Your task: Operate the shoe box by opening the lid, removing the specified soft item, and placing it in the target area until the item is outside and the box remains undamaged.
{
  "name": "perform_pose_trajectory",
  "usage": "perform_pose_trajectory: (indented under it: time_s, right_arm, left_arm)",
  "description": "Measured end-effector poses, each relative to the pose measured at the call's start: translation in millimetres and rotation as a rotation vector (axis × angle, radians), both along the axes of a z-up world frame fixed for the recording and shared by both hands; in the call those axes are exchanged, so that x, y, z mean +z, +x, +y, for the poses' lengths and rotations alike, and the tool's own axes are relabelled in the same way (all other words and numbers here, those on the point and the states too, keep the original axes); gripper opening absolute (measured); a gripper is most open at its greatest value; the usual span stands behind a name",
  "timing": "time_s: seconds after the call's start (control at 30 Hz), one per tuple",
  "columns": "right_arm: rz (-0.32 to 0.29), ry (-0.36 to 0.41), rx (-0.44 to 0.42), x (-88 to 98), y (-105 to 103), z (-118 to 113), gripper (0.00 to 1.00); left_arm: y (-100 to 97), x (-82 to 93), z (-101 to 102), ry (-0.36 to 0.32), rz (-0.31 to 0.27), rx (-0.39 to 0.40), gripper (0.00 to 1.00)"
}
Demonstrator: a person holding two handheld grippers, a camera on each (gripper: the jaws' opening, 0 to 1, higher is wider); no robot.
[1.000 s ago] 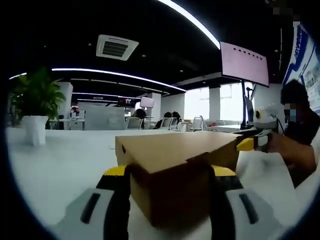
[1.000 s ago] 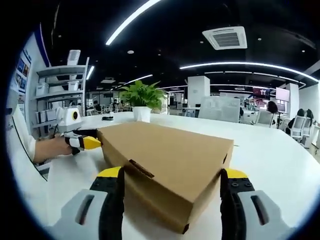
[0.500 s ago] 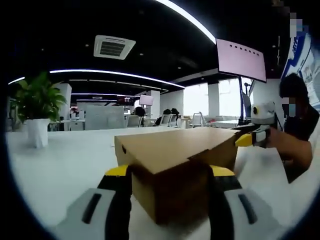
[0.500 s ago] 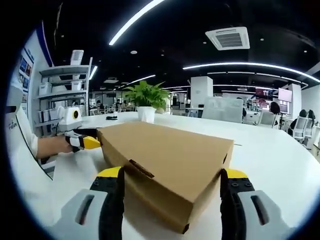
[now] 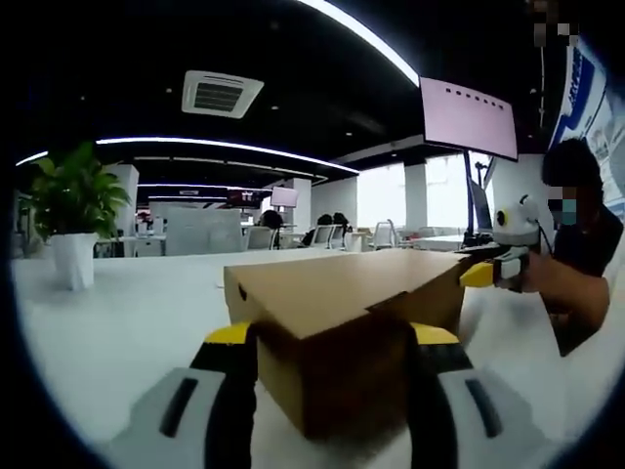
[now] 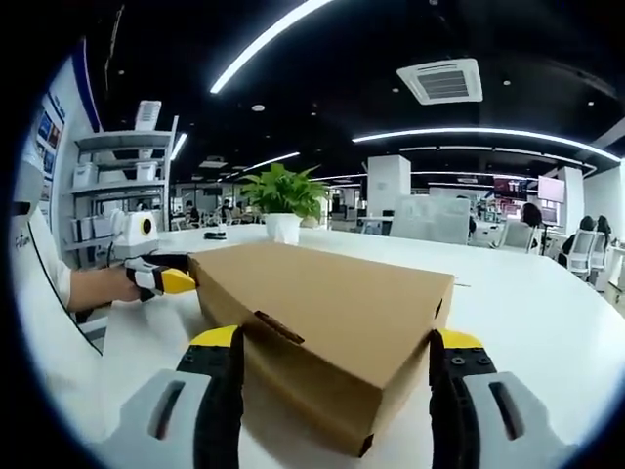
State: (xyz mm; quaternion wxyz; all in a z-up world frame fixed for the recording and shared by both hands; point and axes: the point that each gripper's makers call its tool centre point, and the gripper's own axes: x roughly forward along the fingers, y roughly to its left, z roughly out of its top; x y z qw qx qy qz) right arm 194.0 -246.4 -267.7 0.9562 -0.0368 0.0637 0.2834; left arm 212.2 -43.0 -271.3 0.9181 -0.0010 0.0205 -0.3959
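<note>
A brown cardboard shoe box (image 5: 342, 293) lies on the white table (image 5: 127, 313) with its lid down. In the left gripper view one end of the box sits between the yellow-tipped jaws of my left gripper (image 5: 330, 337), which stand wide apart and open. At the box's far right corner is the other gripper (image 5: 493, 271), held in a person's hand. In the right gripper view a corner of the box (image 6: 332, 313) reaches in between the spread jaws of my right gripper (image 6: 334, 342), also open. The left gripper (image 6: 161, 279) touches the box's far left end. The soft item is hidden.
A potted plant in a white pot (image 5: 70, 220) (image 6: 283, 205) stands on the table beyond the box. A person (image 5: 581, 254) sits close at the table's edge. Shelves (image 6: 112, 186) stand behind, with office chairs (image 6: 586, 249) and desks farther off.
Both views have shifted slightly with the hands. The box, its lid and both grippers keep the same places relative to one another.
</note>
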Motion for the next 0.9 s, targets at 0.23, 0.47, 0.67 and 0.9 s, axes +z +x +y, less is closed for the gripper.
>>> perform_pose_trajectory:
  time_s: [0.23, 0.47, 0.67, 0.9]
  right_arm:
    - [-0.002, 0.001, 0.003, -0.1, -2, 0, 0.78]
    - [-0.001, -0.003, -0.010, 0.3, -7, 3, 0.78]
    - [-0.008, 0.005, -0.009, 0.6, -12, 6, 0.78]
    - [0.001, -0.001, -0.013, 0.4, -15, 8, 0.79]
  left_arm:
    - [-2.4, 0.1, 1, 0.003, 0.003, 0.001, 0.61]
    - [-4.0, -0.3, 3, 0.018, 0.004, -0.015, 0.61]
    - [-10.7, -3.1, 7, 0.056, -0.013, -0.028, 0.60]
    - [-14.5, -2.8, 7, 0.061, -0.010, -0.021, 0.60]
